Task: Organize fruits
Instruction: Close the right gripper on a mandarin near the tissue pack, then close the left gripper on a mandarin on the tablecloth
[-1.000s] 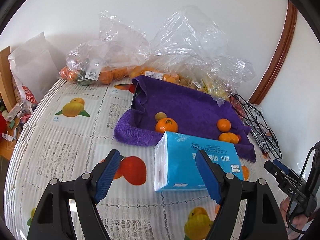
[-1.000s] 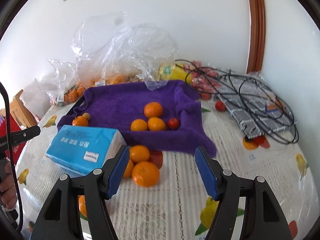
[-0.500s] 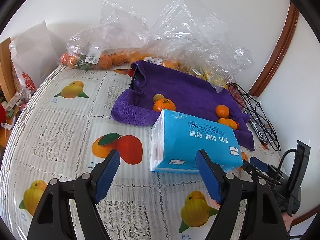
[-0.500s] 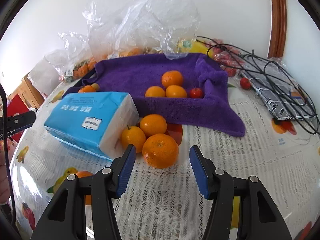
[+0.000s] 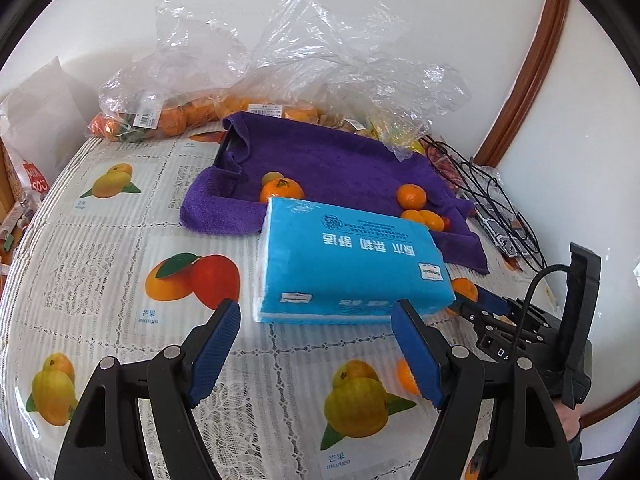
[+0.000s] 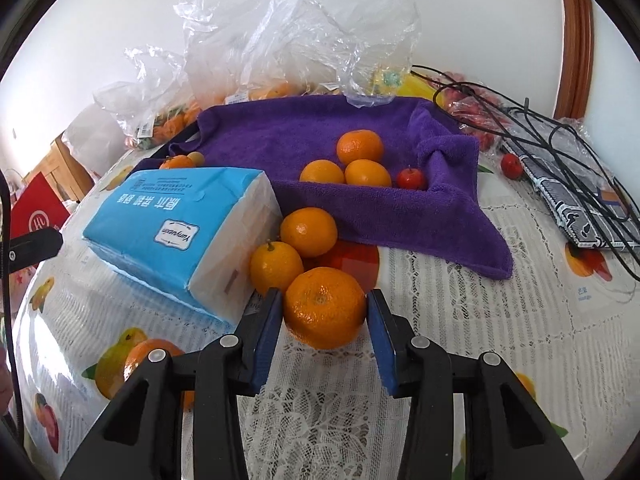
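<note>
Right gripper [image 6: 325, 312] is low over the surface [image 6: 460, 300] with its blue fingers [image 6: 267, 330] on either side of the nearest mandarin [image 6: 323, 307]. The jaws are closing. Both pads look to be at the fruit's flanks, the left one touching; on the right I cannot tell whether a sliver of gap remains. The fruit sits on the tablecloth, not yet lifted. The grip lines up across the widest part, which suits a round, slightly soft thing: a squeeze off-centre would likely squirt it forward.

Two more mandarins [image 6: 308, 231] lie just behind it, one touching the white end of the blue tissue pack [image 6: 176, 232]. The pack probably keeps them from rolling toward the surface's left edge.

The purple towel [image 6: 304, 136] covers what seems to be a tray at the far side of the surface, its folds raised along the near and right edges. That padded hollow holds three mandarins [image 6: 360, 147] clustered by the right fold with a small red fruit [image 6: 411, 178] touching the fold. Judged the collecting place, so the loose fruit belongs there.

Left gripper [image 5: 316, 354] hovers near the front edge of the surface, fingers [image 5: 216, 344] wide and empty, the tissue pack [image 5: 348, 264] beyond the tips. In its view another mandarin [image 5: 282, 190] and a smaller pale fruit rest in the towel's left part.

Clear plastic bags [image 5: 320, 60] with more citrus are piled along the back edge against the wall. A tangle of black cables [image 6: 560, 152] lies toward the right edge, well apart from the grasp.
</note>
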`<move>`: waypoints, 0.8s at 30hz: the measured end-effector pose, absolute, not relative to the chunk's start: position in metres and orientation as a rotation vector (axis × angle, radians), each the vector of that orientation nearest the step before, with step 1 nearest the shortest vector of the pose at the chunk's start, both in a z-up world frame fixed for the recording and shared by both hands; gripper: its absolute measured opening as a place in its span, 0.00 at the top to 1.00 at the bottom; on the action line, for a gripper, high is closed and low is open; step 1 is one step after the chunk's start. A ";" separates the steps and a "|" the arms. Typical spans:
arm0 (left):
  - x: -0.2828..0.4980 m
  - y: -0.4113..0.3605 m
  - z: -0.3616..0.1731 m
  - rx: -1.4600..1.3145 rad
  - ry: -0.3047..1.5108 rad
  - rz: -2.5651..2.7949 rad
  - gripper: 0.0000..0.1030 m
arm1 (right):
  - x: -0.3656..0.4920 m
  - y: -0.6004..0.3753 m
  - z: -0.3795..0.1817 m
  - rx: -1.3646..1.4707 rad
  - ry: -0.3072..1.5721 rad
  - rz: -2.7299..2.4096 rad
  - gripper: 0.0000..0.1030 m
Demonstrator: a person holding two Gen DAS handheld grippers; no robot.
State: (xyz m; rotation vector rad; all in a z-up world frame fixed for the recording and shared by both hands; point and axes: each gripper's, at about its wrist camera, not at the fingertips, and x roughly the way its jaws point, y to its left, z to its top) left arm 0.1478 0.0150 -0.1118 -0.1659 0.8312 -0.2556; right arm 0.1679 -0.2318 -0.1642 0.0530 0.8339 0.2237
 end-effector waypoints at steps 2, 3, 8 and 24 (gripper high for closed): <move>0.144 0.006 -0.113 -0.146 0.836 -0.271 0.26 | 0.160 -0.236 -0.157 0.057 0.812 0.218 0.59; 0.143 0.003 -0.114 -0.142 0.839 -0.277 0.26 | 0.156 -0.240 -0.153 0.054 0.800 0.210 0.59; 0.136 -0.021 -0.121 -0.138 0.863 -0.357 0.26 | 0.134 -0.261 -0.137 0.051 0.769 0.162 0.59; 0.129 -0.089 -0.169 0.027 0.935 -0.367 0.59 | 0.102 -0.302 -0.129 0.081 0.752 0.061 0.59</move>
